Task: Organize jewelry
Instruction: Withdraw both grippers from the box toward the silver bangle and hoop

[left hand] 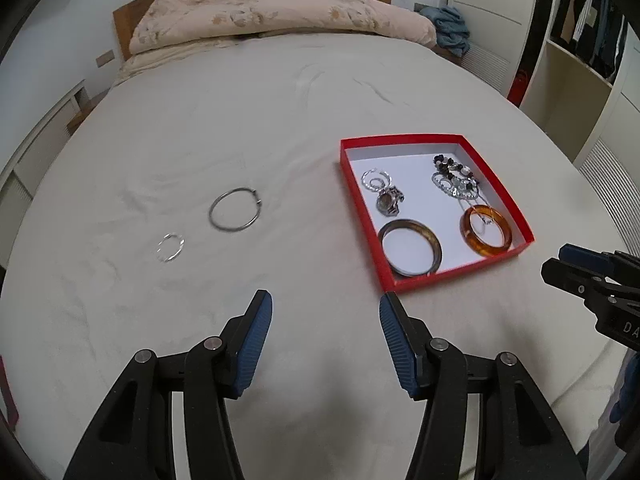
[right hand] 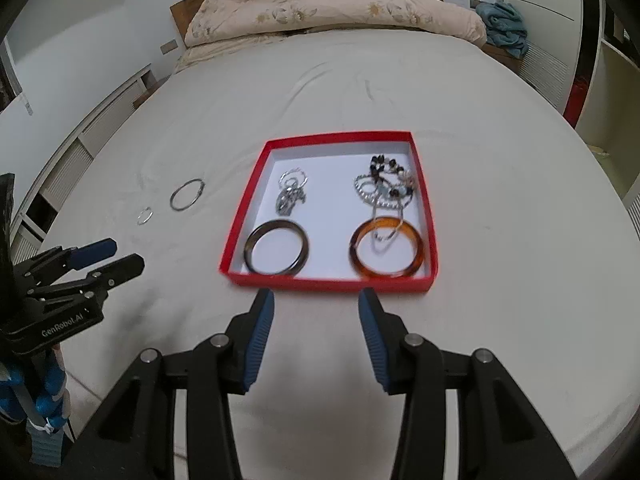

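A red box (left hand: 362,216) (right hand: 242,216) with a white floor lies on the bed. In it are a dark bangle (left hand: 411,248) (right hand: 277,252), an amber bangle (left hand: 486,231) (right hand: 386,248), a silver watch with hoops (left hand: 386,196) (right hand: 290,194) and a beaded tangle with chains (left hand: 456,178) (right hand: 386,184). On the sheet to its left lie a large silver hoop (left hand: 235,215) (right hand: 187,194) and a small silver hoop (left hand: 171,247) (right hand: 144,216). My left gripper (left hand: 326,316) (right hand: 120,256) is open and empty, near of the hoops. My right gripper (right hand: 316,312) (left hand: 560,260) is open and empty, just in front of the box.
The bed sheet (left hand: 240,128) spreads all round the box. A folded floral quilt (left hand: 280,12) (right hand: 336,4) lies at the headboard. A blue cloth (left hand: 452,26) sits at the far right corner. Open shelving (left hand: 576,76) stands to the right.
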Motion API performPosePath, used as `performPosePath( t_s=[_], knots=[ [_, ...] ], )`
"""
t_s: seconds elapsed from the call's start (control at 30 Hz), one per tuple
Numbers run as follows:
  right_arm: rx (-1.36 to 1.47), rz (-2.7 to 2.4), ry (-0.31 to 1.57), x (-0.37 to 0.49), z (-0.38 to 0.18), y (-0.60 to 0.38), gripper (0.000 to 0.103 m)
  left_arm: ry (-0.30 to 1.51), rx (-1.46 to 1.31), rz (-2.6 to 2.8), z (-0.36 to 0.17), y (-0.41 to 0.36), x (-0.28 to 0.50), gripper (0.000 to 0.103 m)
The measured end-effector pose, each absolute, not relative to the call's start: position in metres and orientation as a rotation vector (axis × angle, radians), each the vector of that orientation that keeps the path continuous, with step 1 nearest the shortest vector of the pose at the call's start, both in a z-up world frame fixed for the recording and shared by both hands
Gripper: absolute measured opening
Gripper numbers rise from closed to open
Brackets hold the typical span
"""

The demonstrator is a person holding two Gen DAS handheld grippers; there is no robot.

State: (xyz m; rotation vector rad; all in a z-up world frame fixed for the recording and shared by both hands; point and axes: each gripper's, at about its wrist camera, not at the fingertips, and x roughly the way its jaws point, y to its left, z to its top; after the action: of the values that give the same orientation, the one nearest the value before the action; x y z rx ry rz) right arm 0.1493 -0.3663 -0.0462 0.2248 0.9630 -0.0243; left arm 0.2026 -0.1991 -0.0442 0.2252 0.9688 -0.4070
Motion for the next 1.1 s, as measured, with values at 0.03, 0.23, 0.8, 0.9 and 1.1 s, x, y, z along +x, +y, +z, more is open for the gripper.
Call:
performPosePath(
  t_s=[0.03,0.23,0.8,0.9,1.1],
  knots=[
    [0.223,-0.025,0.966,0.145,-0.046,-0.363,0.042,0.966,0.226,-0.402,-0.042,-0.194,0.197,0.057],
    [0.210,-0.012,0.977,0.122,-0.043,-0.341,0.042,0.952,0.222,-0.378,-0.033,-0.172,0.173,0.062],
    [0.152,0.045,0.941,0.078,-0.012,-0.282,0.042,0.903,0.180,-0.319,-0.008,-0.115,0.120,0.071],
    [0.140,0.057,0.936,0.074,-0.009,-0.274,0.042,0.895,0.175,-0.306,-0.007,-0.106,0.112,0.071],
    [0.119,0.077,0.939,0.070,-0.006,-0.257,0.042,0.888,0.157,-0.269,-0.011,-0.089,0.105,0.071]
  ],
)
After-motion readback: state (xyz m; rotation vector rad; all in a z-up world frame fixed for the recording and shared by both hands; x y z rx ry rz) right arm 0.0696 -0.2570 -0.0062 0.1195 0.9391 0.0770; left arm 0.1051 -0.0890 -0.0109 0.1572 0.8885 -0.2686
